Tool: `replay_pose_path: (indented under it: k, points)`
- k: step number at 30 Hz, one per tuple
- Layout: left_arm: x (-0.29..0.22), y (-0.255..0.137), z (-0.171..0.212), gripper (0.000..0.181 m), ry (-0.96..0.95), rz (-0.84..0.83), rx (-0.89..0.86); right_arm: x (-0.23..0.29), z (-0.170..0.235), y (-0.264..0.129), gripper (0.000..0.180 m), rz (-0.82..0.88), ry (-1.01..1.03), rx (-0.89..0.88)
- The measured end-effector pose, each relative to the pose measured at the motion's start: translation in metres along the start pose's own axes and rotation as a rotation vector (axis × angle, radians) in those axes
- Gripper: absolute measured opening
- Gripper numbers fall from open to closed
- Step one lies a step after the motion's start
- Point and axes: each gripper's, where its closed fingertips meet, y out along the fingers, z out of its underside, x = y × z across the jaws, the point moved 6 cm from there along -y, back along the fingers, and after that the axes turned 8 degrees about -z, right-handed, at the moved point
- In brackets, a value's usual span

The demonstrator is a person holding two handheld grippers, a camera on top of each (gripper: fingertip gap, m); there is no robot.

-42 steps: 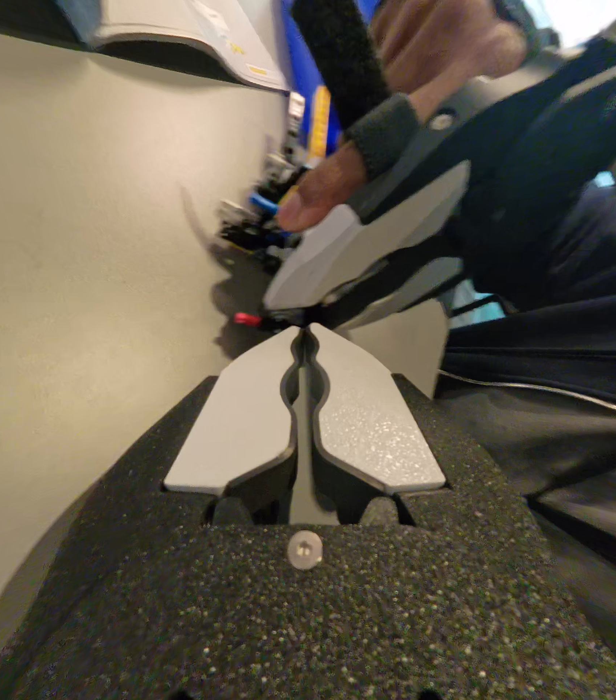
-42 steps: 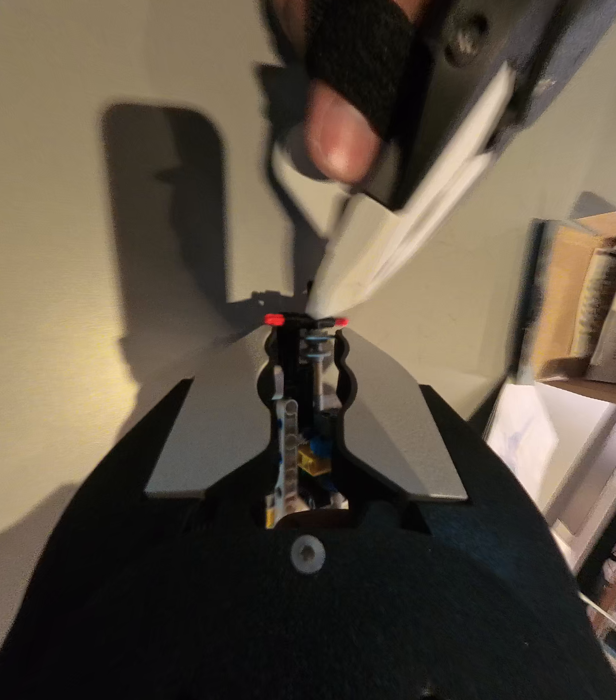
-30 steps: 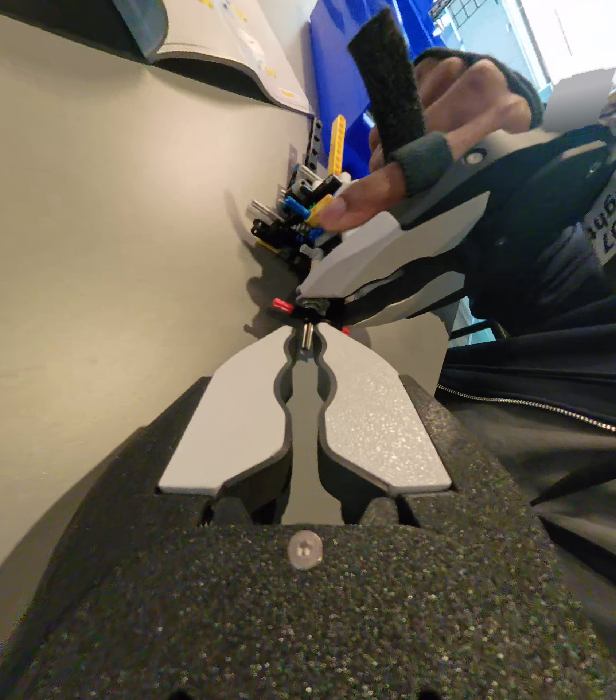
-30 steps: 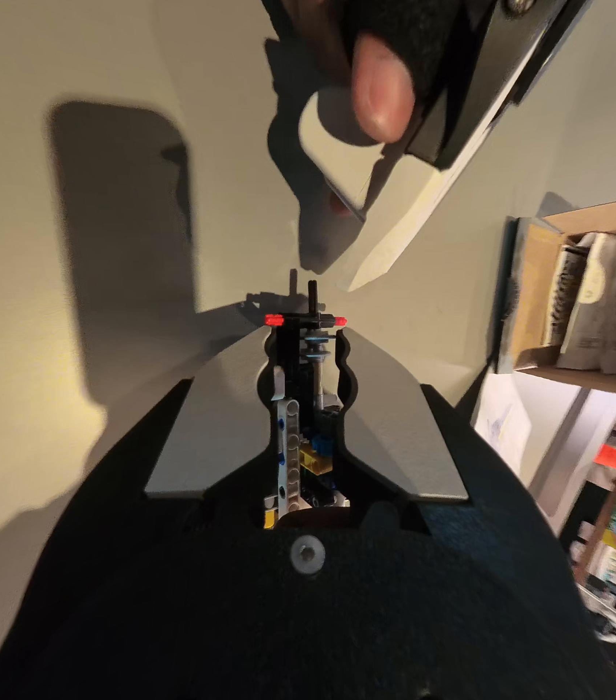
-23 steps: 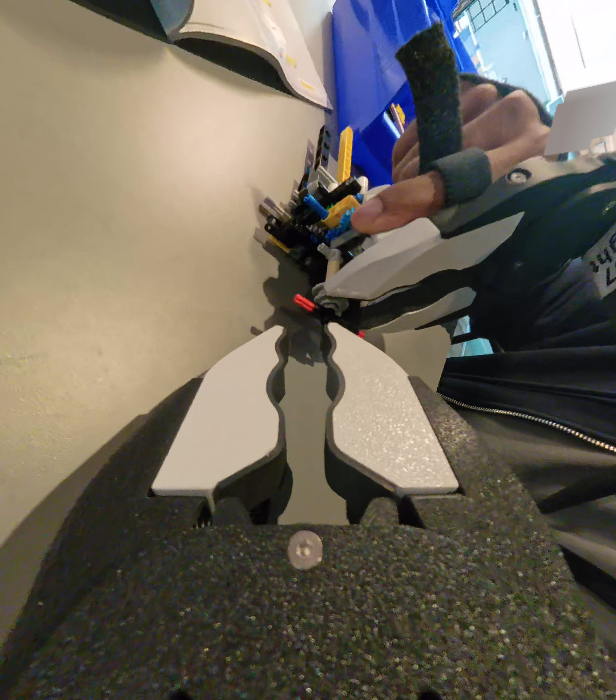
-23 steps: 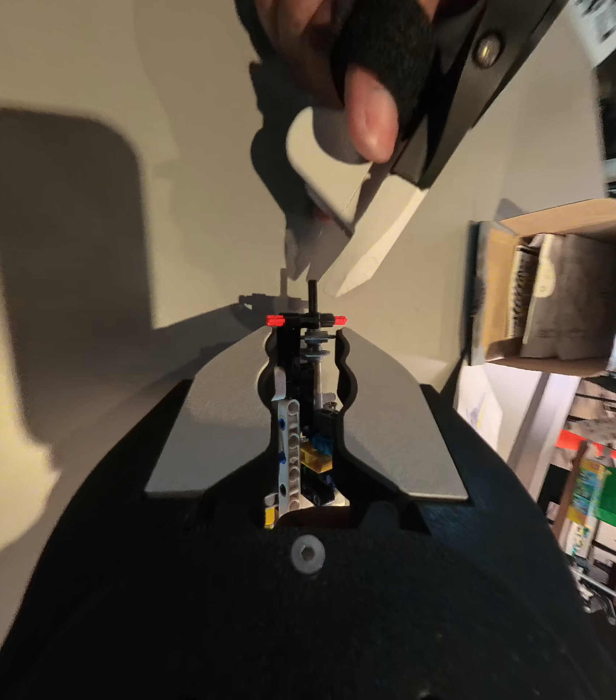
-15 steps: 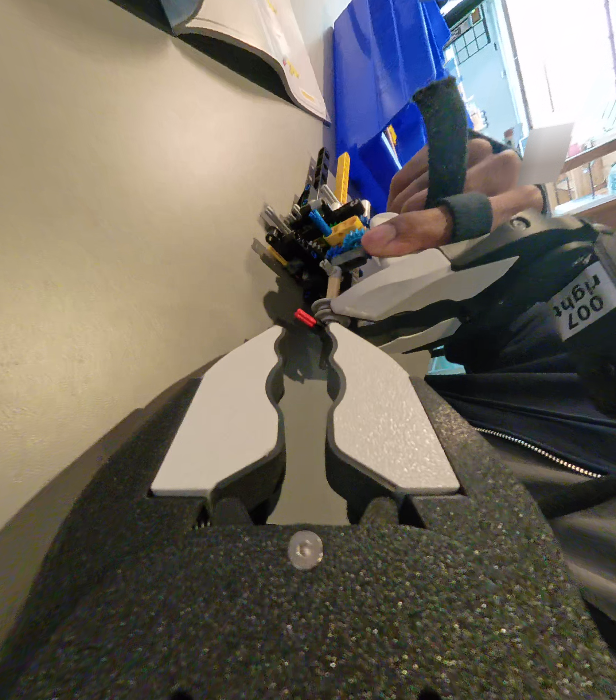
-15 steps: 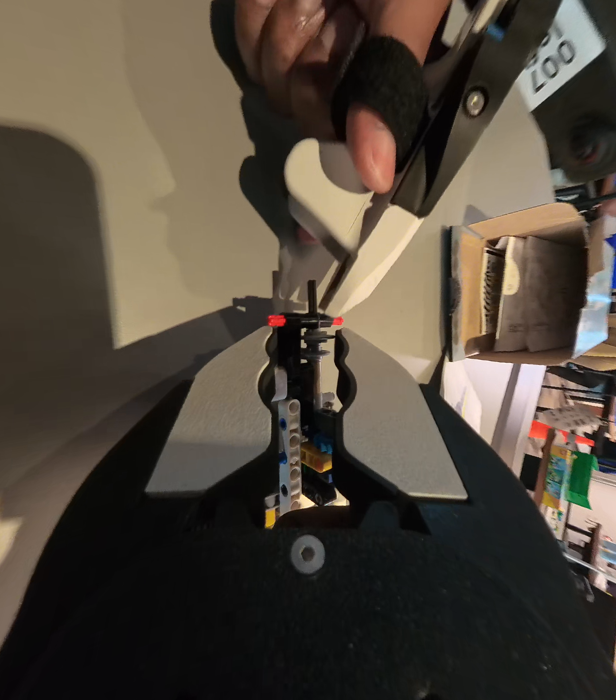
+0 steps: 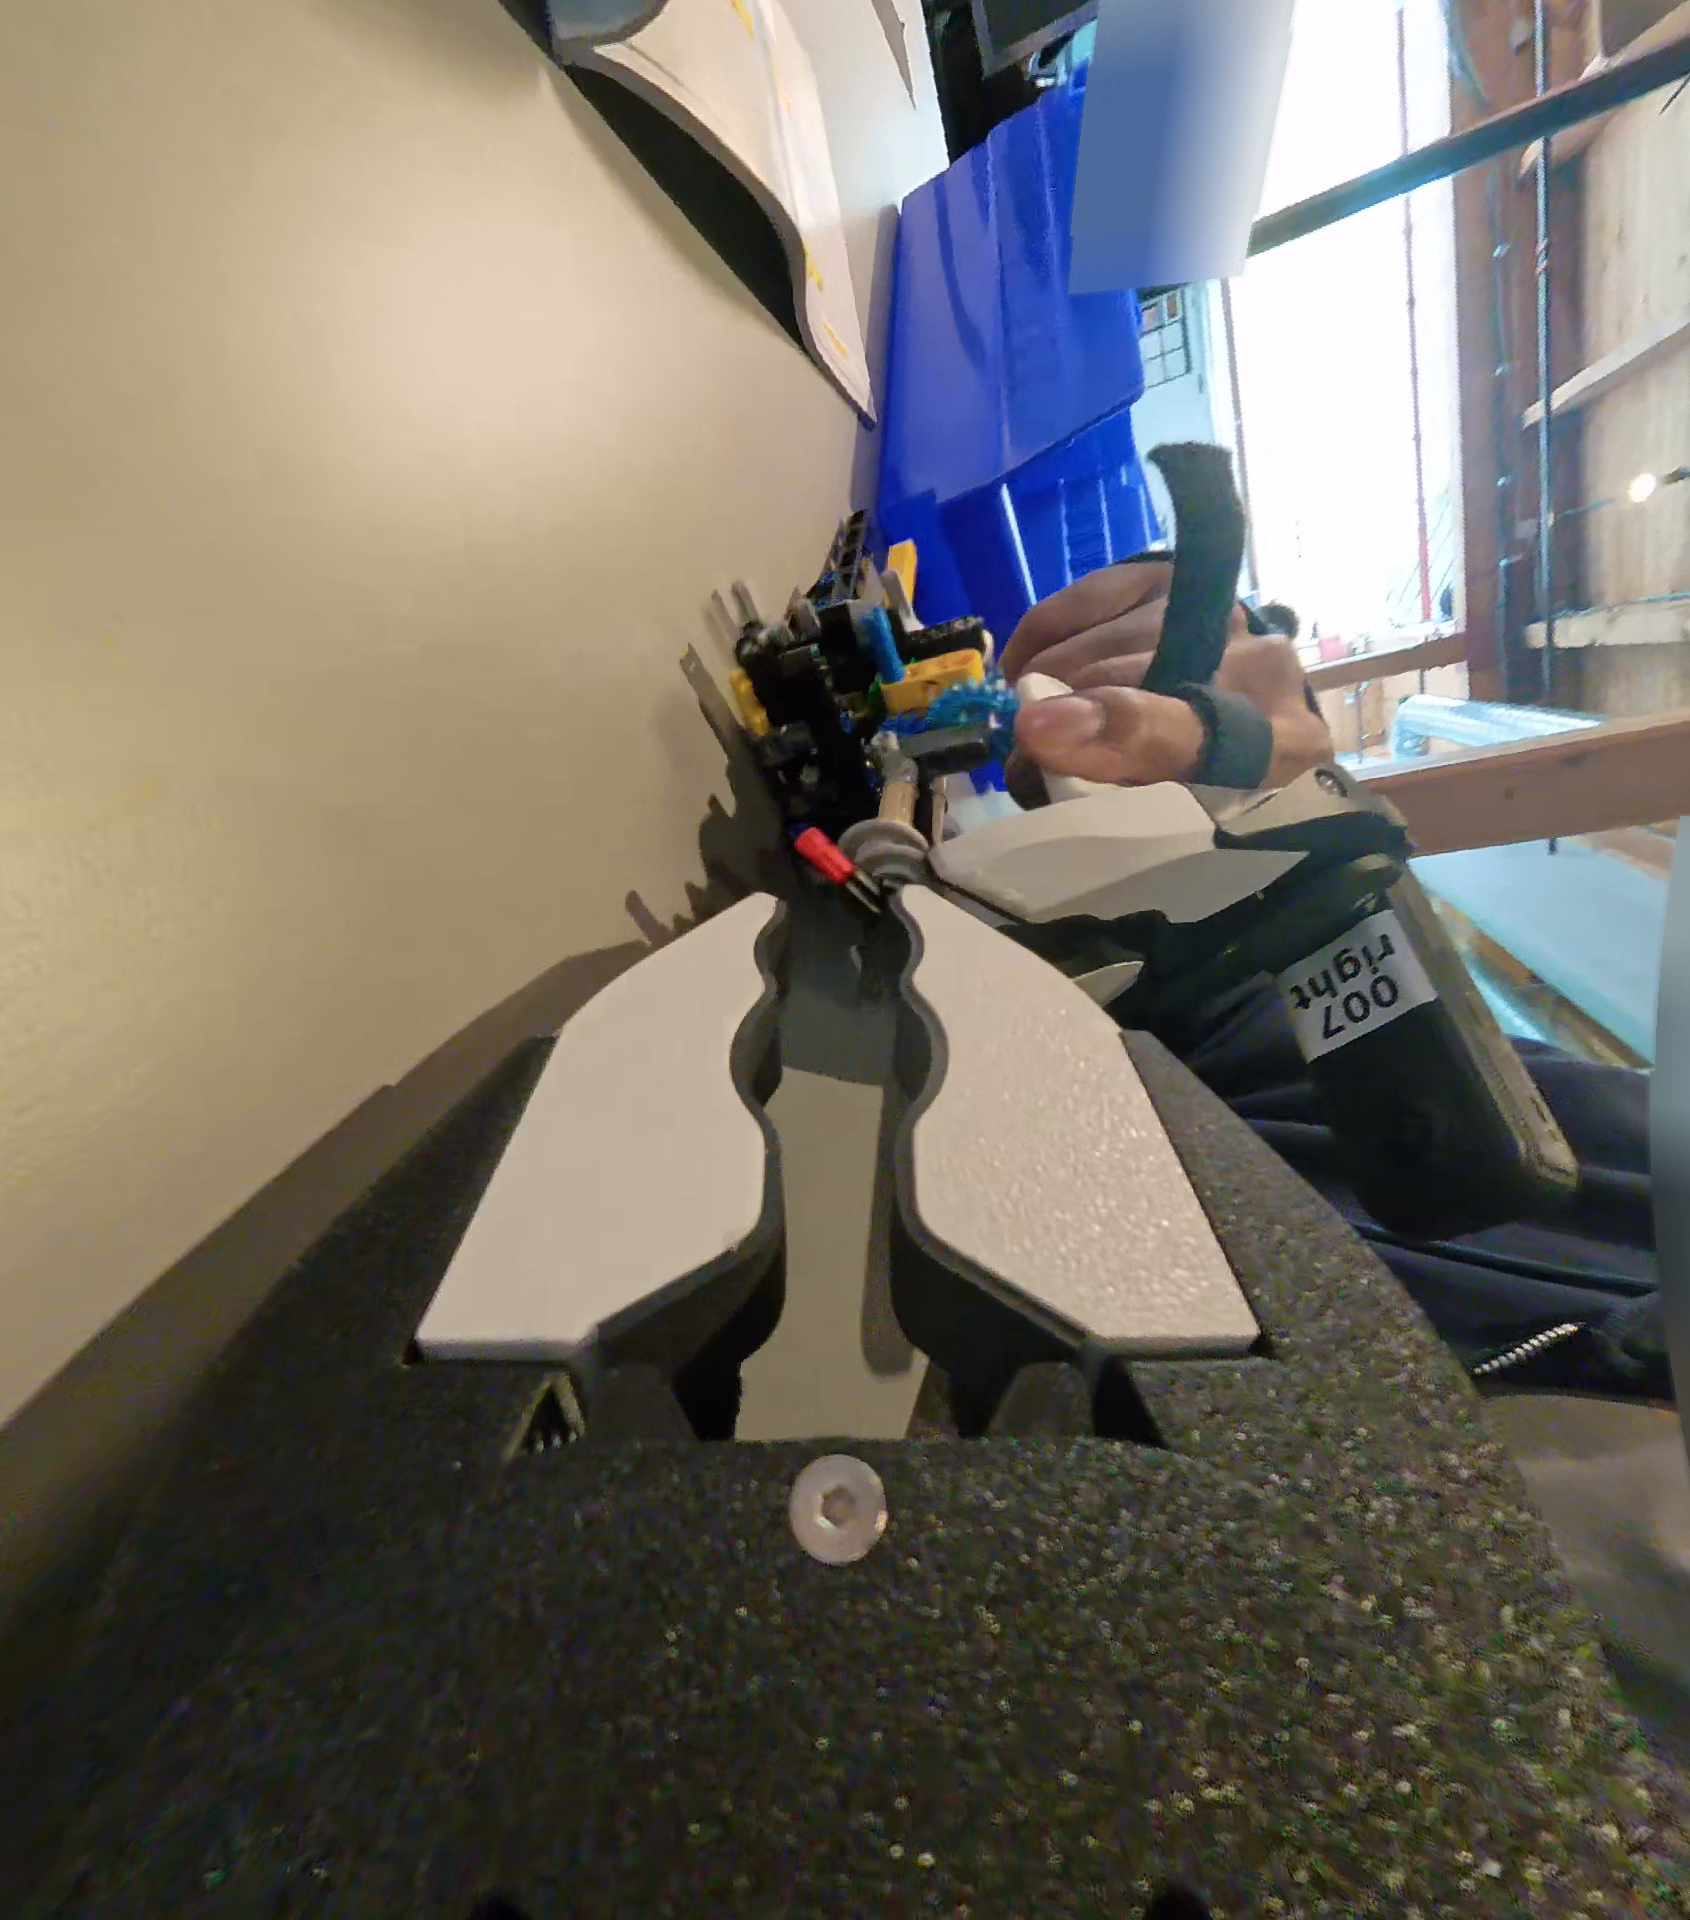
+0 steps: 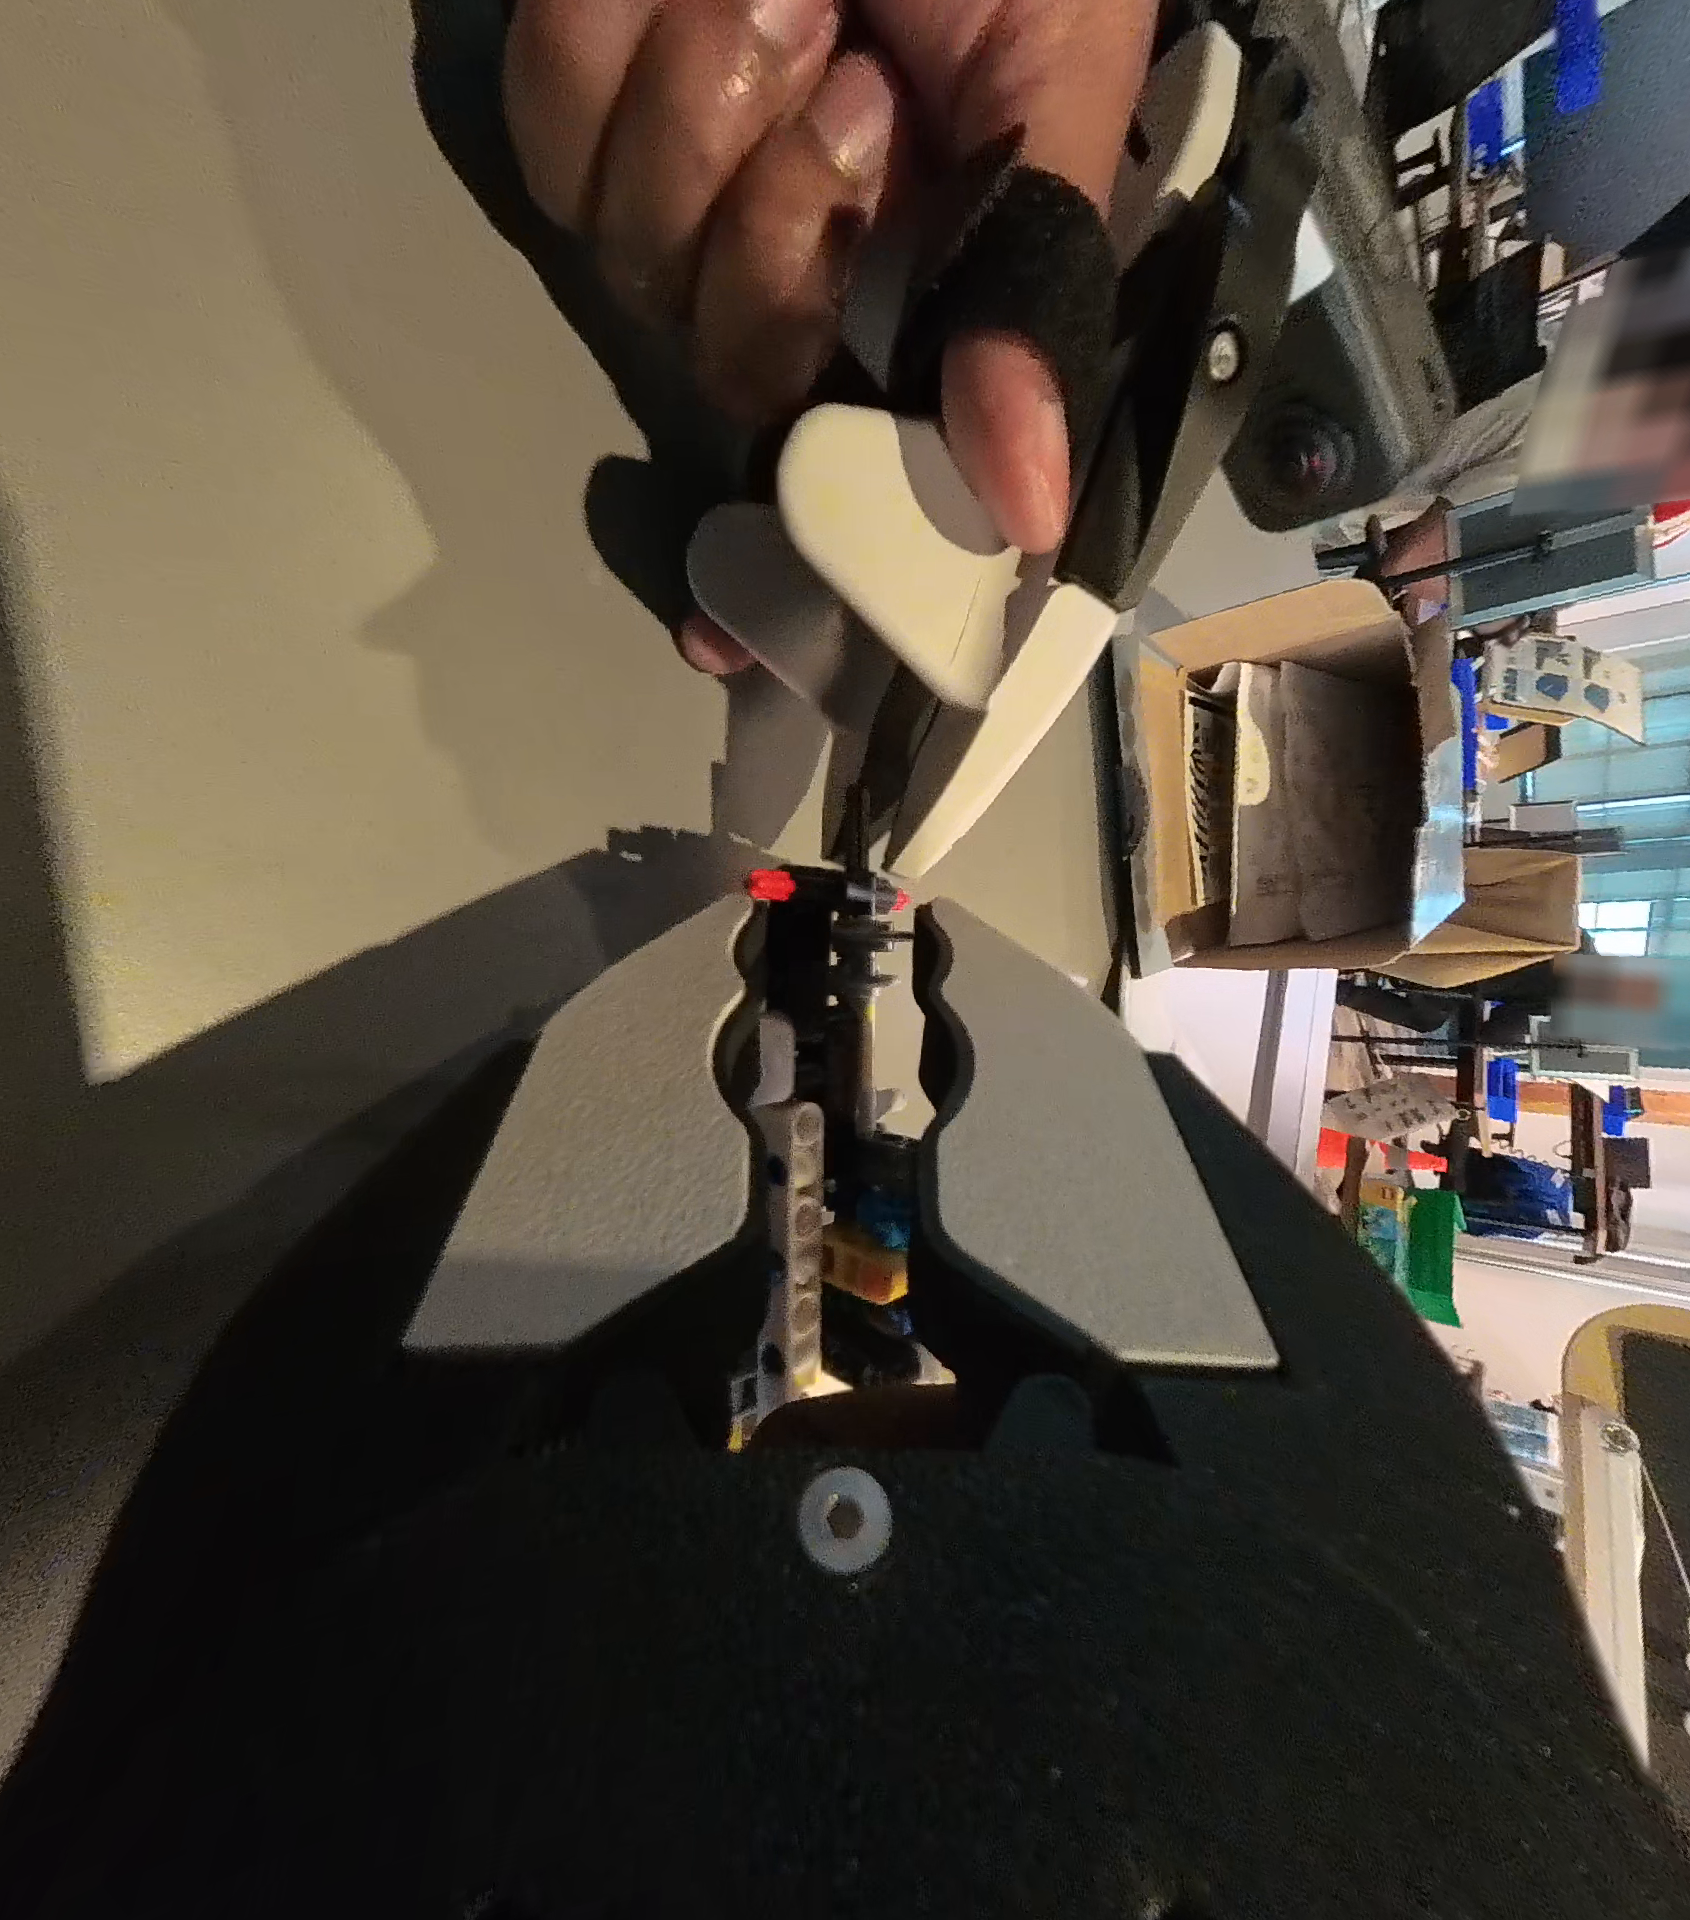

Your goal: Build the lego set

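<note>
bright window (image 9: 1340,436) glare at far right washes out; hard shadows fall across the table (image 10: 197,416); fisheye edges bend, slightly soft.

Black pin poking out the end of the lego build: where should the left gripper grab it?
Pinch the bare stub of the black pin beyond the red-tipped crossbar, left gripper coming end-on. The pin sticks straight out, and the right gripper clamps the lego build behind it, so only that stub is free.
</note>
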Motion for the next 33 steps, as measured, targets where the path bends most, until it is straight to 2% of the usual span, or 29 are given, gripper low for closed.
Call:
replay_pose_path:
  k: [10, 25, 33]
  points:
    - [0.0000, 0.0054, -0.0008, 0.018, -0.136, 0.081, -0.010, 0.0006, 0.0010, -0.0007, 0.023, 0.045, -0.016, -0.016]
    - [0.0019, 0.0001, 0.0039, 0.017, -0.171, 0.077, -0.031, 0.0018, 0.0015, -0.0010, 0.023, 0.064, -0.030, -0.029]
    - [0.0005, 0.0016, 0.0025, 0.017, -0.102, 0.031, -0.032, 0.0001, 0.0017, -0.0022, 0.028, 0.046, -0.010, -0.038]
